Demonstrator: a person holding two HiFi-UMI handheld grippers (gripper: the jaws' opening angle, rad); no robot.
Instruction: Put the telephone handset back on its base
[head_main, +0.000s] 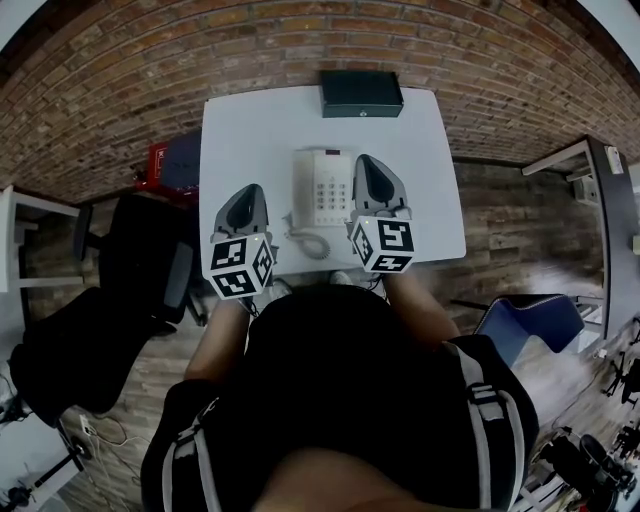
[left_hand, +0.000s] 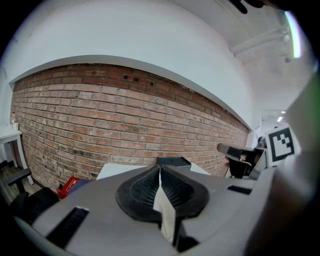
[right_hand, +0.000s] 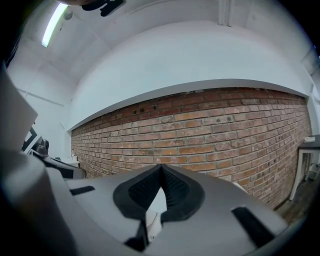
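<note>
head view: the handset (head_main: 304, 186) seems to lie already along the left side of the white telephone (head_main: 325, 190) in the middle of the table (head_main: 240, 120), its curly cord (head_main: 310, 243) trailing toward the near edge, so little looks left to do; the left gripper (head_main: 252, 195) and right gripper (head_main: 366, 168) hang either side of the phone, with bare tabletop to left and right and a black box (head_main: 361, 93) at the far edge. left gripper view: its jaws are pressed together on nothing, aimed toward the brick wall (left_hand: 100, 115) beyond the table. right gripper view: clenched and empty too, with only open air and wall ahead.
</note>
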